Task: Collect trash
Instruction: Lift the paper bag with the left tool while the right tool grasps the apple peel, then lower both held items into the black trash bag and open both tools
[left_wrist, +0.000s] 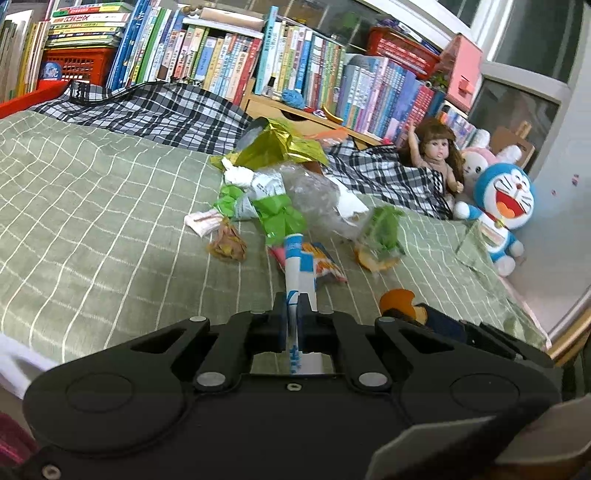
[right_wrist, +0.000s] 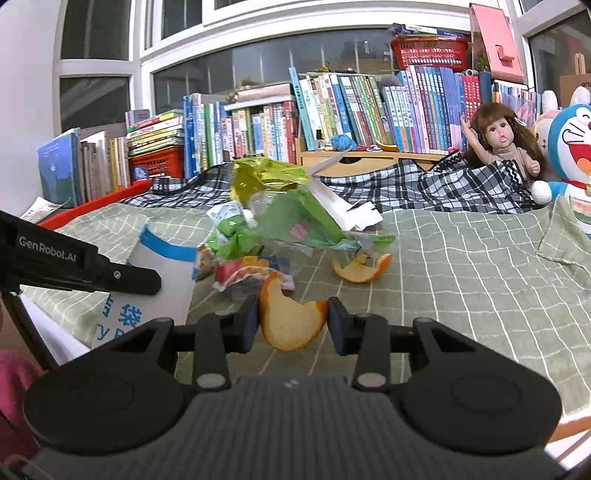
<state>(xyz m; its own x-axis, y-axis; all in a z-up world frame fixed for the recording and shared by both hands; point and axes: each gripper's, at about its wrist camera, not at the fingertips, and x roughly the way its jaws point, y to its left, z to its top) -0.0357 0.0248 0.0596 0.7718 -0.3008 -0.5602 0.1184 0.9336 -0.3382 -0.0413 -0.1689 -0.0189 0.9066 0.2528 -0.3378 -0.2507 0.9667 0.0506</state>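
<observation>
Careful, you are pinching the white-and-blue paper bag (left_wrist: 300, 275) edge-on in the left gripper (left_wrist: 291, 314) jaws and the curved orange peel (right_wrist: 291, 321) by its tips in the right gripper (right_wrist: 293, 319) jaws, so either may be slipping out.

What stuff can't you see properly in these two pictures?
- Left wrist view: the white and blue paper bag in the shut left gripper is seen edge-on, so its print is unreadable.
- Left wrist view: the orange peel is partly hidden by the right gripper's black body.
- Right wrist view: the bag's lettering is cut off by both grippers.
- Both views: the book spines are too small to read.
</observation>
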